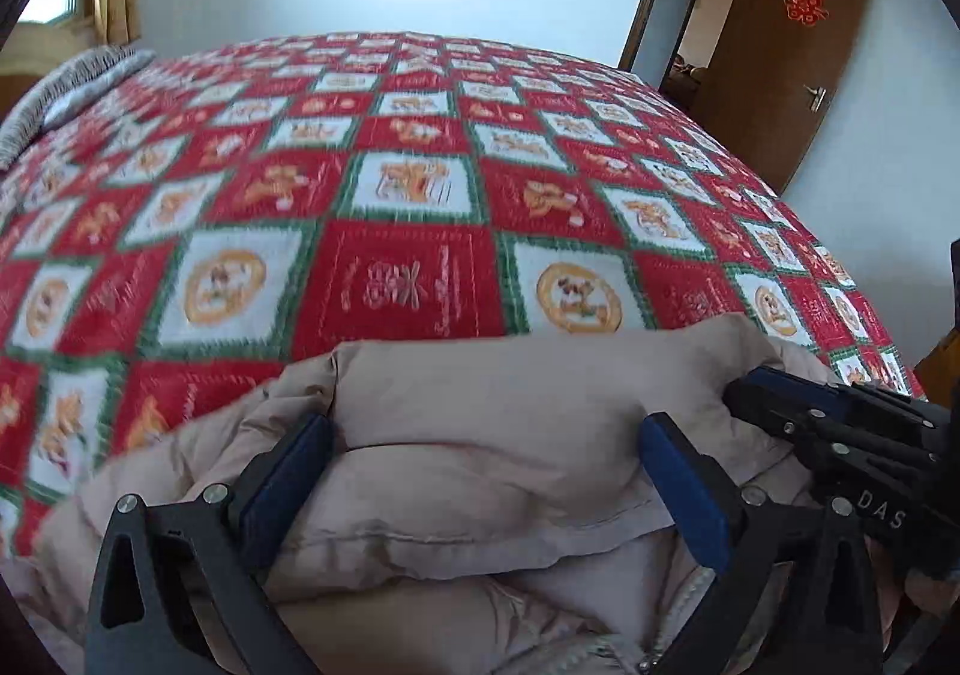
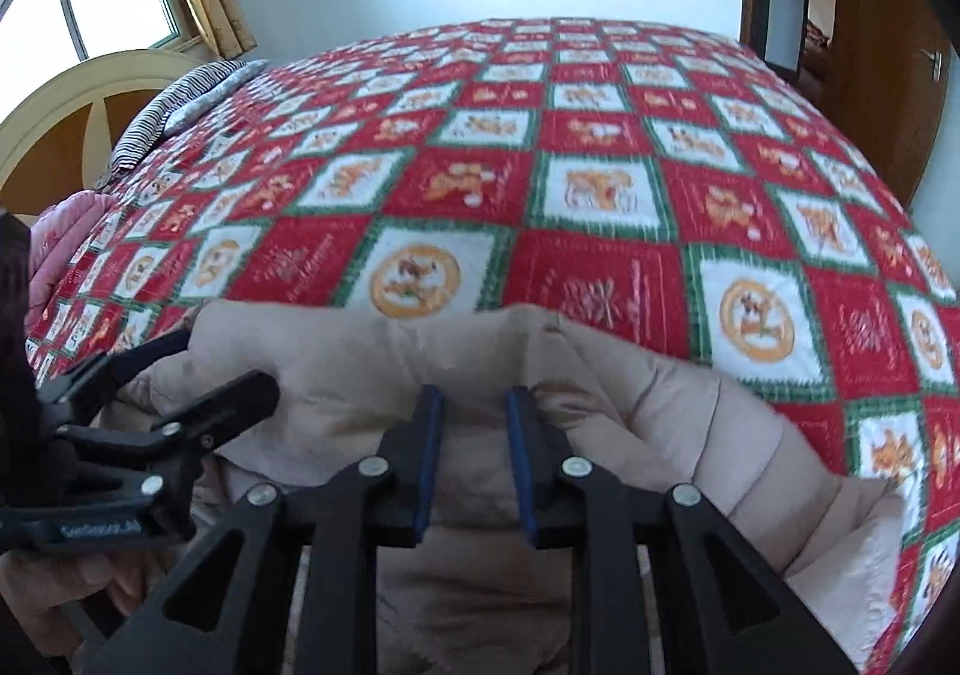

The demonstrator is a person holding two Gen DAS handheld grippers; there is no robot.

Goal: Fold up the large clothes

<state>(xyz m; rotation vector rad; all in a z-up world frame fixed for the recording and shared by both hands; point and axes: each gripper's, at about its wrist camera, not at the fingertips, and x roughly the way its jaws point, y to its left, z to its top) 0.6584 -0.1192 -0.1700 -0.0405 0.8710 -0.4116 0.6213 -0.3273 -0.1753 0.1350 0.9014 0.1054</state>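
Both grippers sit over a beige coat (image 1: 480, 405), bunched at the near edge of a bed w/ red-green-white quilt (image 1: 408, 183). Left gripper (image 1: 486, 471): jaws wide, a puffy fold between the pads, not pinched. Right gripper (image 2: 474, 447): jaws narrow, slightly parted, cloth in the gap, no clear grip. Brown door (image 1: 786, 57) stands ajar at far right.

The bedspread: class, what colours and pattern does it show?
The bedspread is a red and white check with green borders and orange figures, clearest in the right wrist view.
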